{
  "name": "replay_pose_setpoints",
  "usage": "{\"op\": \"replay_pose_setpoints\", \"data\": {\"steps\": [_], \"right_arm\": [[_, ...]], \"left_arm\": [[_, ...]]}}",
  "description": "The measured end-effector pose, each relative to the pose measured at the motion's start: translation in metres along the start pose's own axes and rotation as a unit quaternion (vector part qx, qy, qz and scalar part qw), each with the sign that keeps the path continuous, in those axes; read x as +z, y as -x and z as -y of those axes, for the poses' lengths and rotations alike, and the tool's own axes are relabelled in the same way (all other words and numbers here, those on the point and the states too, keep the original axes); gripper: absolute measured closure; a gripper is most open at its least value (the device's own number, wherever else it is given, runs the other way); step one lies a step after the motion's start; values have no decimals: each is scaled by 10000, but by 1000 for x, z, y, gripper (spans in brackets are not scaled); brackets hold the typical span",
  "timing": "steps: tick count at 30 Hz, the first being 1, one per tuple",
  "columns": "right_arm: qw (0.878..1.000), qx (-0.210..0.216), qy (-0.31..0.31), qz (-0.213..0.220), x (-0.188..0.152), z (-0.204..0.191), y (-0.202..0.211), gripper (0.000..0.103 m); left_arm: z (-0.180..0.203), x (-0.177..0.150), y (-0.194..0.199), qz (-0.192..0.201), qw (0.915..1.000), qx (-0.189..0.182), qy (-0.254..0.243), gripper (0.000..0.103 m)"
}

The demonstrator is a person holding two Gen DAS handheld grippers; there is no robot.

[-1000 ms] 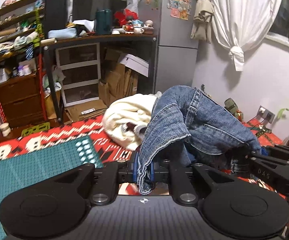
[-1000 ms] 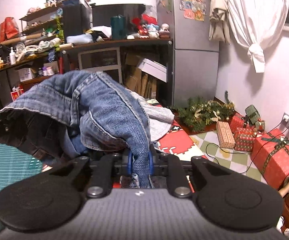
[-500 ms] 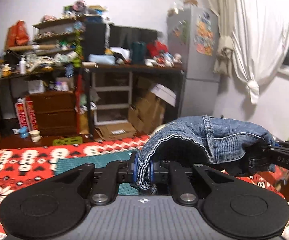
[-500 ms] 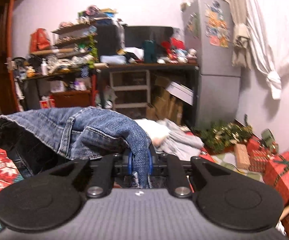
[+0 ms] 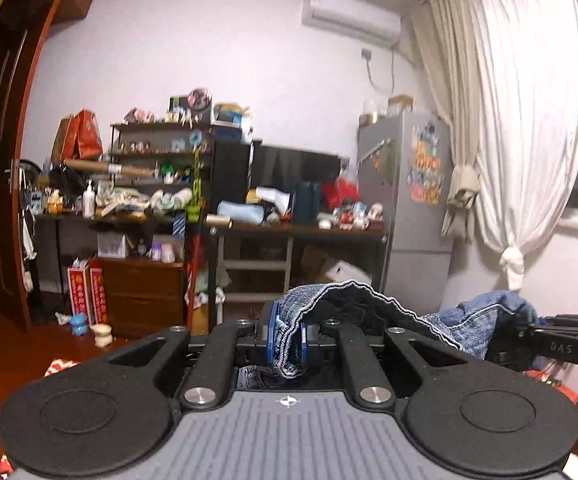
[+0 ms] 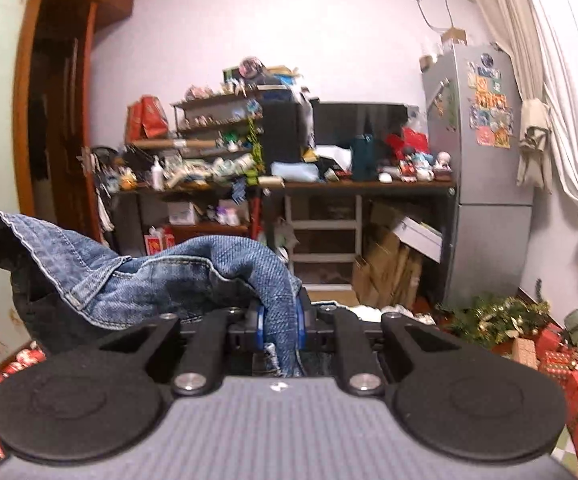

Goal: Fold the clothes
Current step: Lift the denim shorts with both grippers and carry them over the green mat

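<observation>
1. Plainly, the left gripper (image 5: 285,338) is clamped on a hemmed edge of the jeans (image 5: 369,308); a fold of denim is pinched between its blue pads (image 5: 271,334) and a frayed end hangs just below them.
2. The right gripper (image 6: 280,332) is likewise closed on the jeans (image 6: 177,276), with a thick roll of denim squeezed between its pads and draped over the top of them.
3. The jeans are up in the air, slung between the two grippers; in the right wrist view the cloth sags in the middle and runs off leftward to the other gripper at the frame edge, and no part of it visibly rests on anything.
4. Beyond the cloth, both views look level across the room at a cluttered desk (image 5: 297,228), a grey fridge (image 5: 409,208) and a white curtain (image 5: 529,120); the floor surface under the jeans is mostly out of sight.
5. My judgement: this is the lift-and-spread step, early in the fold, since the jeans are bunched rather than flat.
6. The next move likely calls for drawing the grippers apart to take out the sag, then lowering the jeans flat onto the surface below, keeping both grips firm so the heavy denim does not slip.
</observation>
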State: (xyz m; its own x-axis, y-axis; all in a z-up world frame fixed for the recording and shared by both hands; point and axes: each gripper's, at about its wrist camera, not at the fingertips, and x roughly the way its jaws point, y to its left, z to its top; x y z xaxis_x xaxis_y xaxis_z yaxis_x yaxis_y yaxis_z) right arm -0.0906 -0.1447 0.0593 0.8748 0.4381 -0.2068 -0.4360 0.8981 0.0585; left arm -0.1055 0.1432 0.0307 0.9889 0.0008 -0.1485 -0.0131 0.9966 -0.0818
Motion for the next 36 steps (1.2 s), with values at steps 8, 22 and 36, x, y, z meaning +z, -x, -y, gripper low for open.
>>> {"op": "replay_pose_setpoints", "data": {"steps": [8,22,36], "right_arm": [[9994,277,-84,168,35,-5,51,87],[9776,192,-443,-2048,-86,6,-68,88],[9555,33,-254,-2938,-184,17,-235,87]], "left_arm": [[-8,18,33,-19,9994,-122,331,93],[-32,-111,-55,-1826,9818,304,419,93],[-49,-179,-125,-2623,9630,202,585,92]]}}
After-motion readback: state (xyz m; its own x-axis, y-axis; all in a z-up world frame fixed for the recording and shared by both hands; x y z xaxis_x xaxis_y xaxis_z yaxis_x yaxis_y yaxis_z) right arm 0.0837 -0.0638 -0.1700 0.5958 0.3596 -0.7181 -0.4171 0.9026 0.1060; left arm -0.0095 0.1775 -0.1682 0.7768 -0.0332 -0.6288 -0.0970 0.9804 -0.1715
